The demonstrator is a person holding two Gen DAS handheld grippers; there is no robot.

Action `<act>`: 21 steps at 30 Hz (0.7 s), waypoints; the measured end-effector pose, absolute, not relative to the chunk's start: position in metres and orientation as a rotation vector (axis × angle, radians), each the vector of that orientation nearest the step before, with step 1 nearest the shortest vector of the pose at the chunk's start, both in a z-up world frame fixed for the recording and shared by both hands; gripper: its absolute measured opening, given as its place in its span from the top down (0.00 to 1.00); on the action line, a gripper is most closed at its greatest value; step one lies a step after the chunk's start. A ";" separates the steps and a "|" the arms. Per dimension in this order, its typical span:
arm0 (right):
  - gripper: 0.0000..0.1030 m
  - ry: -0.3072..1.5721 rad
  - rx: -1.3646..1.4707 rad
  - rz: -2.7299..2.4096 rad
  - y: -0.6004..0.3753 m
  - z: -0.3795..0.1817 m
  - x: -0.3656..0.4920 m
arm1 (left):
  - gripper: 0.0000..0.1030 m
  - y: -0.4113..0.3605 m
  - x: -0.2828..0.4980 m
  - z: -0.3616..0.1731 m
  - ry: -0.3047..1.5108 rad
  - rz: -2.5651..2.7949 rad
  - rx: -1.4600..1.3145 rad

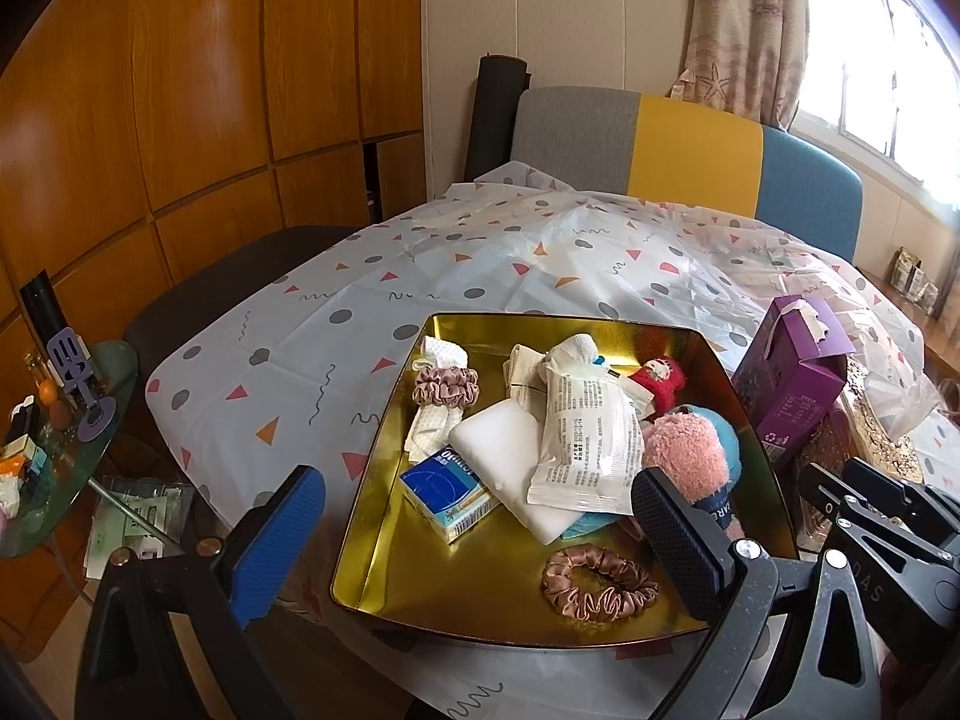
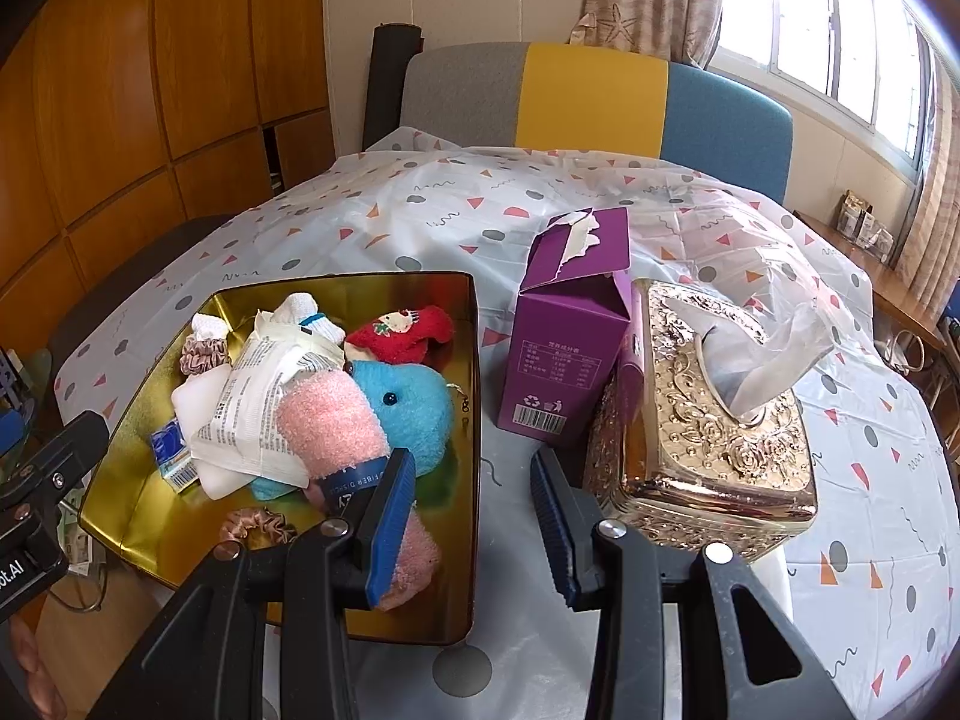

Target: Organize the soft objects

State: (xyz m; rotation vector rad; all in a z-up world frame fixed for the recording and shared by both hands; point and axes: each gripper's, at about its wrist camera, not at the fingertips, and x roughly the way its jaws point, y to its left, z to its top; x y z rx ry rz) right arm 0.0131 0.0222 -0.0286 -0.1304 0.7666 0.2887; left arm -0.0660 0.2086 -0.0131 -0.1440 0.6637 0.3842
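The gold tray (image 1: 384, 468) sits on the patterned tablecloth (image 1: 336, 324) and it's stuffed with soft things. In the left view there's a white sponge (image 1: 504, 456) in the middle, a tissue pack (image 1: 444, 495) at its left corner, and a white wrapper (image 1: 585, 438) lying across the sponge. A pink scrunchie (image 1: 445, 387) sits on a white cloth (image 1: 432, 420) toward the back left, and a second scrunchie (image 1: 600, 582) lies alone on the tray floor near the front. Back right there's a red sock (image 1: 660, 381), and the pink towel (image 1: 684, 456) leans against the blue plush (image 1: 723, 441).

Left gripper (image 1: 474, 546) is wide open over the tray's near edge, nothing between the fingers. Right gripper (image 2: 474, 516) is open too, holding nothing; its left finger is over the towel (image 2: 330, 420) at the tray's right wall (image 2: 477, 396), and its right finger is over bare tablecloth.

Right of the tray: a purple box (image 2: 564, 354) with a torn top, and touching it a gold tissue box (image 2: 714, 414) with a tissue sticking out. Well behind the table is a grey, yellow and blue chair (image 2: 594, 96).
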 end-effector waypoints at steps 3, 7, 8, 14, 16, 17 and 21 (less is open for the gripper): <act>0.61 0.767 -0.130 0.290 0.023 -0.029 0.013 | 0.00 0.208 -0.066 -0.013 0.665 0.384 -0.144; 0.61 0.769 -0.130 0.290 0.023 -0.029 0.013 | 0.00 0.207 -0.066 -0.014 0.666 0.380 -0.140; 0.61 0.770 -0.130 0.290 0.023 -0.029 0.013 | 0.00 0.207 -0.066 -0.014 0.666 0.379 -0.141; 0.61 0.772 -0.131 0.289 0.022 -0.030 0.014 | 0.00 0.207 -0.067 -0.014 0.666 0.380 -0.141; 0.61 0.775 -0.130 0.290 0.022 -0.031 0.014 | 0.00 0.207 -0.066 -0.013 0.667 0.379 -0.140; 0.61 0.775 -0.130 0.290 0.022 -0.031 0.014 | 0.00 0.207 -0.066 -0.014 0.667 0.378 -0.139; 0.61 0.774 -0.131 0.290 0.022 -0.031 0.013 | 0.00 0.207 -0.067 -0.013 0.666 0.379 -0.139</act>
